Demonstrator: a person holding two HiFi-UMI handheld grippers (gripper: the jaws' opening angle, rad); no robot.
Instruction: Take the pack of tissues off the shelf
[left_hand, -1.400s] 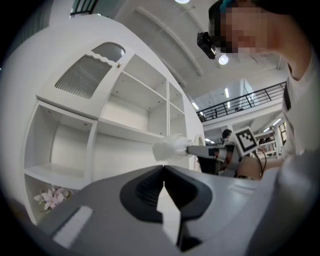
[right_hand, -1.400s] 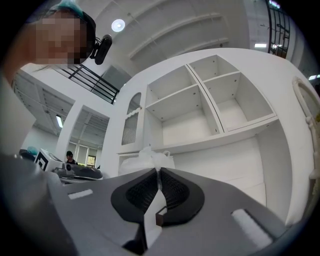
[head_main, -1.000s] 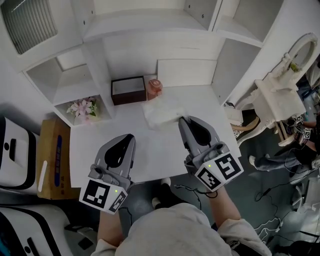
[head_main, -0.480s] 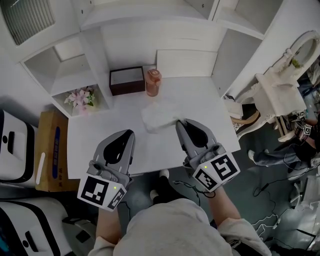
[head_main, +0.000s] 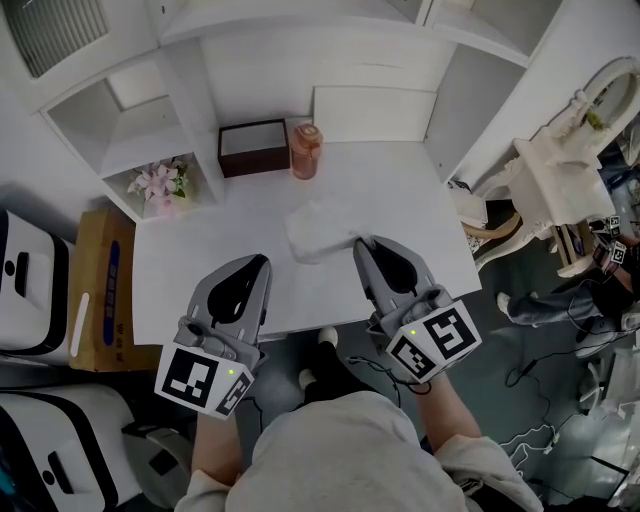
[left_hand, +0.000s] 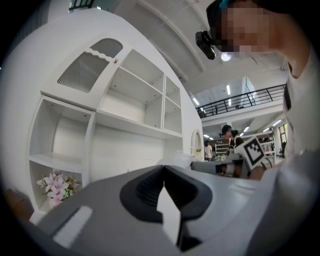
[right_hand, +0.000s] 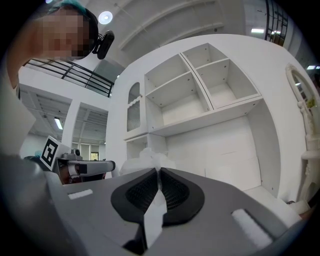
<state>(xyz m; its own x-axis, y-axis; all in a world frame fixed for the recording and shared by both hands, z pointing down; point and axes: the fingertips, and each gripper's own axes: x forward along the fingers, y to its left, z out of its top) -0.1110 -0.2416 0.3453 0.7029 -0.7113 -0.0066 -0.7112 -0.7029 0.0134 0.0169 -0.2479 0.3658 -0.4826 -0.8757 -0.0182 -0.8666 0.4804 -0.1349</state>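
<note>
White desk seen below shelf unit; brown box and orange jar set at back. Pack of tissues found off shelf, mid-desk, apparently resting on surface. Its near edge is pinched between closed jaws of right gripper. Left gripper jaws seen pressed together, nothing held, near pack, not touching.

The crumpled white pack of tissues is over the desktop, near corner pinched.

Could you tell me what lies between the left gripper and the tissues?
Nothing: the head view shows only bare desk between the left gripper and the tissues, whose near edge the right gripper pinches.
</note>
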